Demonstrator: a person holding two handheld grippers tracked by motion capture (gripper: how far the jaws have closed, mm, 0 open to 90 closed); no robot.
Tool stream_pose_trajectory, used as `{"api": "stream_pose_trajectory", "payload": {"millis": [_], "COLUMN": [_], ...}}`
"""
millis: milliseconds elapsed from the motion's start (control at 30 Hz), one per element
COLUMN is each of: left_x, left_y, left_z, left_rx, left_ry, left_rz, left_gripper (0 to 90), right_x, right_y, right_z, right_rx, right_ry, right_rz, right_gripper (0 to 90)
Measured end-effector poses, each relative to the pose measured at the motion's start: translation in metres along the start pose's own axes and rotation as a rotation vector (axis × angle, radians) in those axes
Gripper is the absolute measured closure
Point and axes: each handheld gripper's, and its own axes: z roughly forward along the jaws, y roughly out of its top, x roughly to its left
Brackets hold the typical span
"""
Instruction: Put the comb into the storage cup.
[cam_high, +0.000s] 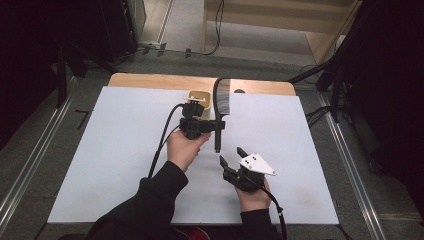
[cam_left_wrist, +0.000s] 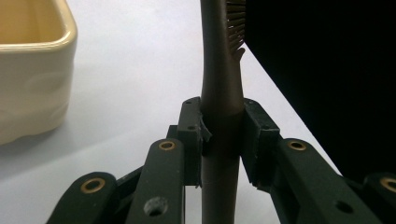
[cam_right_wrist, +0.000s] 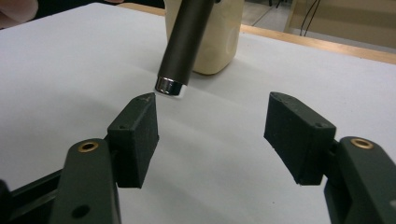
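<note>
A dark comb (cam_high: 221, 100) with a long round handle lies along the white sheet (cam_high: 115, 150), teeth toward the far edge. My left gripper (cam_high: 215, 126) is shut on the handle, and in the left gripper view both pads press the handle (cam_left_wrist: 222, 116) where my left gripper (cam_left_wrist: 222, 135) clamps it. My right gripper (cam_high: 232, 155) is open just below the handle's free end, touching nothing. In the right gripper view the handle (cam_right_wrist: 182, 42) ends in a silver cap just above the left pad of my right gripper (cam_right_wrist: 212, 126). The gap between those pads holds nothing.
A cream square cup (cam_high: 197, 95) stands just beyond the left gripper near the sheet's far edge, and appears as the cup (cam_left_wrist: 32, 70) and behind the handle as the cup (cam_right_wrist: 219, 37). The wooden table edge (cam_high: 150, 80) borders the sheet at the back.
</note>
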Motion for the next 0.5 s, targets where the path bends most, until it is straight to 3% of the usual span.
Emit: {"api": "stream_pose_trajectory", "payload": {"millis": [300, 500], "left_x": [0.005, 0.006], "left_y": [0.000, -0.001], "left_z": [-0.008, -0.012], "left_rx": [-0.010, -0.017], "left_ry": [0.001, 0.002], "left_rz": [0.003, 0.021], "left_gripper": [72.5, 72.6], "right_x": [-0.005, -0.009], "right_y": [-0.001, -0.001], "right_z": [0.001, 0.003], "right_rx": [0.038, 0.066], "right_ry": [0.019, 0.013], "right_rz": [-0.019, -0.038], "right_gripper": [21.7, 21.3]}}
